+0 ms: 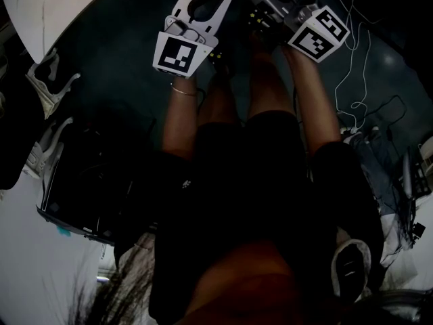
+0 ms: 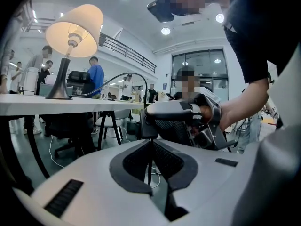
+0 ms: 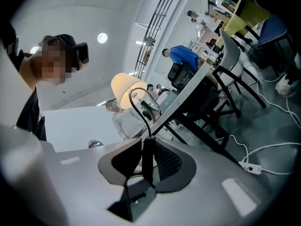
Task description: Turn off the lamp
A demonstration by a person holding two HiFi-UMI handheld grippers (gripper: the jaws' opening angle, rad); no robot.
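While the lamp (image 2: 70, 36) glows, it stands on the far left of a white table (image 2: 28, 105); its cream shade (image 2: 77, 22) is bright from within, and a slim stem runs down to a dark flared base (image 2: 59, 91) on the tabletop. One black cord (image 2: 123, 76) leaves the base, arches up and over to the right, and drops off the near edge of the table to a small black switch (image 2: 142, 123). The right gripper (image 3: 146, 142), held level in the person's right hand, has its jaws partway closed with that switch clamped between the pads. The left gripper (image 2: 150, 142) sits just below it, tilted a little downward; its jaws are drawn together at the tips, with the thin cord under the switch pinched between them. I count one lamp, one cord, one switch and two grippers; each gripper carries one marker cube, the left cube (image 1: 181, 54) and the right cube (image 1: 319, 34) near each other above the person's knees. Beyond the table, on the far side of the room, several people stand about, one in a blue top (image 2: 96, 74); a white cable trails across the dark floor (image 1: 122, 66).
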